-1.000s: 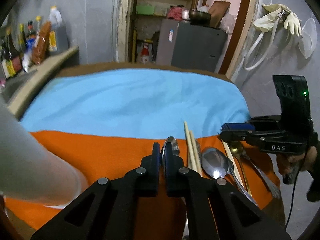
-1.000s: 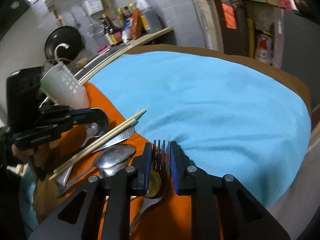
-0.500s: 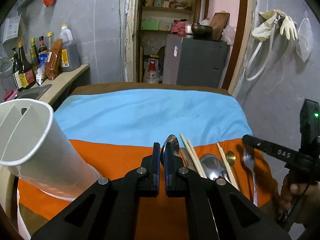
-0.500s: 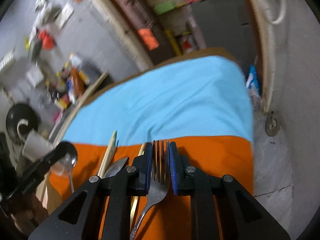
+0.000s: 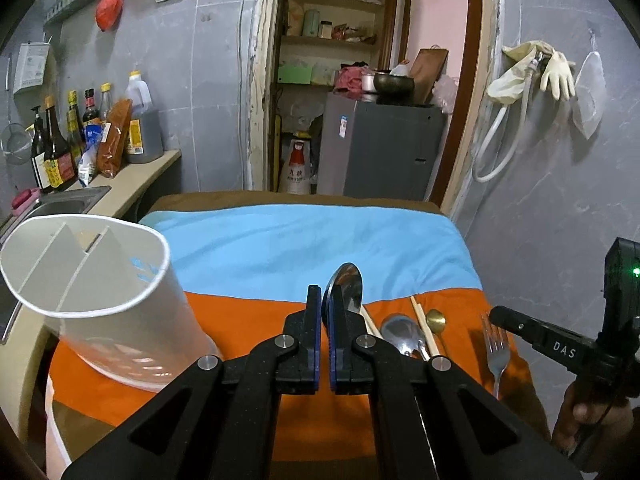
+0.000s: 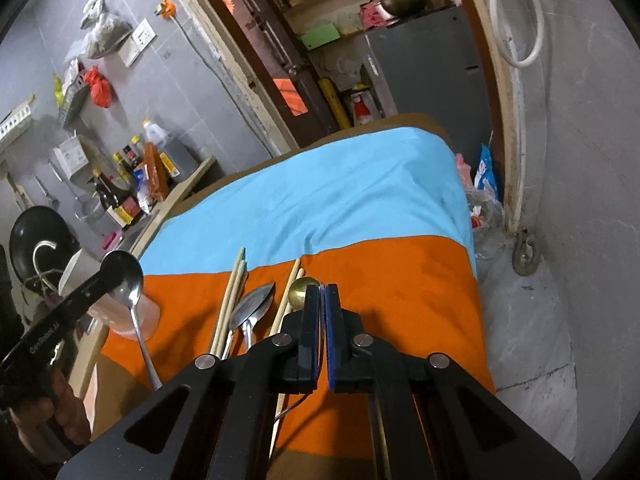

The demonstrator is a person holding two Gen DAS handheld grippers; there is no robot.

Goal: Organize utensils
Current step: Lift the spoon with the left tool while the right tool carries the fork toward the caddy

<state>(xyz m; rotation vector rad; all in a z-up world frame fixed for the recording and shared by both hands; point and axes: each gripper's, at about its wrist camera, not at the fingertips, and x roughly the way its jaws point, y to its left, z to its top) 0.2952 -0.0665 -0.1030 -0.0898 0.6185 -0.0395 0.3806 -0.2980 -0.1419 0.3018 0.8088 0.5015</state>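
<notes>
- Your left gripper (image 5: pixel 325 312) pinches a steel spoon (image 5: pixel 347 285) by its neck, lifted just right of the white holder (image 5: pixel 94 292).
- Your right gripper (image 6: pixel 322 308) has just closed on the fork (image 5: pixel 495 350), edge-on.
- Both stiff, light, slick: grip near the head, or they pivot.

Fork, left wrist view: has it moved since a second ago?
Yes. The right gripper just closed on the fork, which shifted right, away from the gold spoon.

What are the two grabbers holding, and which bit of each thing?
The left hand-held gripper pinches the spoon just below its bowl. The right hand-held gripper, jaws just closed, seems to pinch the fork at its tines.
</notes>
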